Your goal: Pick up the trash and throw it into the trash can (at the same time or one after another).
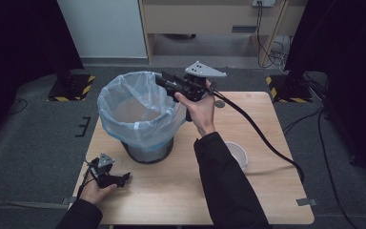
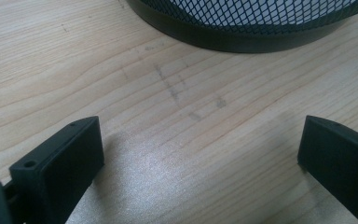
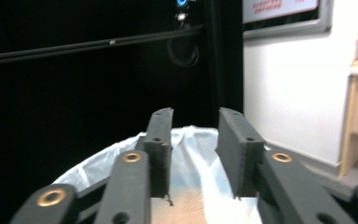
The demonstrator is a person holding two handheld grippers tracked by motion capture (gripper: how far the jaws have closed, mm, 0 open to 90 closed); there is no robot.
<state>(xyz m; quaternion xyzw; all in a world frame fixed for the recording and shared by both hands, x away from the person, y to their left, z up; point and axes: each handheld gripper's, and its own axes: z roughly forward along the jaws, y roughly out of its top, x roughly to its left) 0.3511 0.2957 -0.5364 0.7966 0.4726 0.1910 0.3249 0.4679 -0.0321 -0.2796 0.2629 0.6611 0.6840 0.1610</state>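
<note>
A black mesh bin (image 1: 148, 151) lined with a pale blue bag (image 1: 138, 107) stands on the wooden table (image 1: 181, 191), left of centre. My right gripper (image 1: 164, 79) hovers level over the bin's far right rim and points left. In the right gripper view its jaws (image 3: 196, 140) stand apart with nothing between them, and the bag's rim (image 3: 191, 161) lies below. My left gripper (image 1: 123, 179) rests low at the table's front left, open. Bare wood lies between its jaws (image 2: 200, 144), with the bin's base (image 2: 242, 39) just ahead.
A white shallow bowl (image 1: 238, 153) sits on the table to the right of my right forearm. A small grey disc (image 1: 219, 103) lies near the far edge. The right gripper's black cable (image 1: 267, 140) trails across the table's right side.
</note>
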